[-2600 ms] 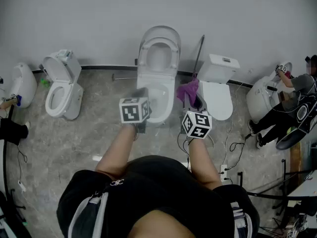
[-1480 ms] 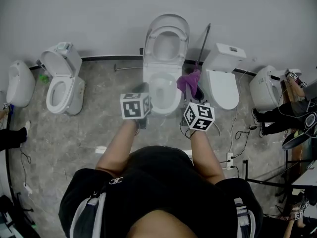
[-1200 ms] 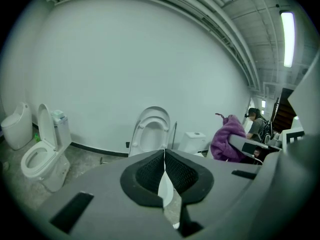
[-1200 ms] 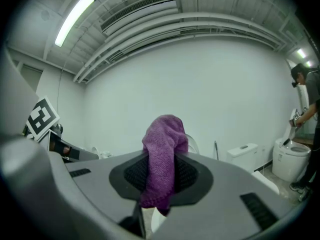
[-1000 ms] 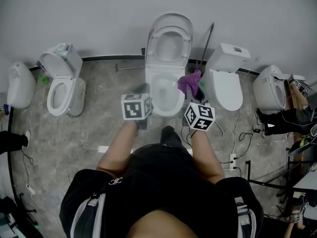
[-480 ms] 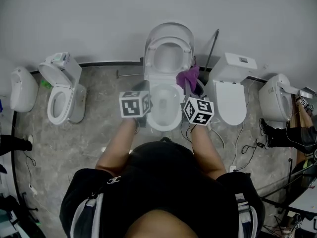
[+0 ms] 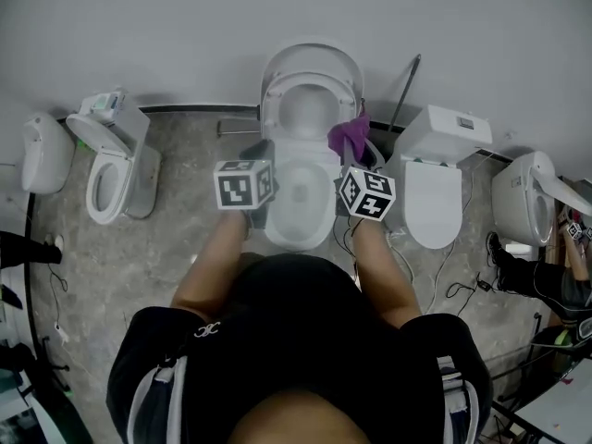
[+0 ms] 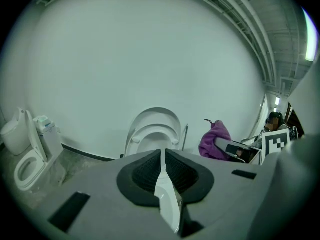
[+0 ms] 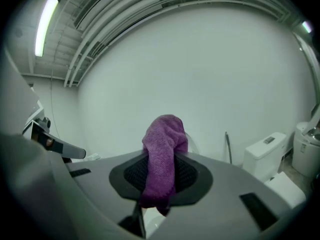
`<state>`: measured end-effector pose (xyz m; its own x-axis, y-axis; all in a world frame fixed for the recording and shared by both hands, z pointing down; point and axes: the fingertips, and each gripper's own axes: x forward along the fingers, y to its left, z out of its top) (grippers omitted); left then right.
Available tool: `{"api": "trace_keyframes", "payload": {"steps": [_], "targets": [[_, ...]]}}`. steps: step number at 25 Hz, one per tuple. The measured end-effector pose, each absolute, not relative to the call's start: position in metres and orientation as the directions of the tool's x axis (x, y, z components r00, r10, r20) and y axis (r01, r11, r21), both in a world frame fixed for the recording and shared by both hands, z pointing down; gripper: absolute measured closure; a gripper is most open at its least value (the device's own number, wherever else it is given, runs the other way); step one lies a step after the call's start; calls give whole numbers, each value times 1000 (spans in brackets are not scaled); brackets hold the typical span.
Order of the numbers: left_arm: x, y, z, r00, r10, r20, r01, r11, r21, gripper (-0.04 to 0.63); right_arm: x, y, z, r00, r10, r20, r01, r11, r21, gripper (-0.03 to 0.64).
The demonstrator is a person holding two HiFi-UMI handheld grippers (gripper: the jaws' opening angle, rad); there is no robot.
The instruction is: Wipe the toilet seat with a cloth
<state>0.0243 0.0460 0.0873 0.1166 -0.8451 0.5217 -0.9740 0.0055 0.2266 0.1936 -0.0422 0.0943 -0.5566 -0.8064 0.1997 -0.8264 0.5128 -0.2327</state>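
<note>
Both tongs have advanced with the person over the last moments. In the head view the left tongs (image 7: 258, 154) and right tongs (image 7: 356, 155) now flank the open bowl (image 7: 301, 202), which earlier lay ahead of them. We judge the approach nearly complete and the wiping not yet begun.

The right tongs (image 9: 161, 171) pinch the purple cloth (image 9: 164, 134) between closed pads. It bunches above them and a short tail hangs below. The left tongs (image 8: 163, 156) are pressed together on nothing.

Just beyond, the toilet seat (image 8: 152, 129) appears raised against its lid by the wall, and the cloth (image 7: 349, 135) sits beside its right edge; we cannot tell whether they touch. Neighbouring toilets (image 7: 435, 178) stand on the grey floor (image 7: 185, 239) to either side.
</note>
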Motion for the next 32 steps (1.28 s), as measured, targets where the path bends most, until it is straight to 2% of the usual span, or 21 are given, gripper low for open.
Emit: {"api": "trace_keyframes", "payload": {"steps": [9,16,26,32], "targets": [[5,11,104,93,-818,568,-975,39,217,586,185,-95,126,-540,-809,233,-830,465,-308,535],[-29,-21,121,142,-788,599,-973,0,230,586,166,-140,154,-419,-867,271,-882,317,-349,535],[-91,-79,135,231,-746,625,-967,-105,232,586,137,-223,226,-220,-863,454,-942,67,-330,535],[-119,-103,150,272,-714,645,-959,-145,243,586,132,-260,253,-139,-847,513,-956,-21,-294,535]]}}
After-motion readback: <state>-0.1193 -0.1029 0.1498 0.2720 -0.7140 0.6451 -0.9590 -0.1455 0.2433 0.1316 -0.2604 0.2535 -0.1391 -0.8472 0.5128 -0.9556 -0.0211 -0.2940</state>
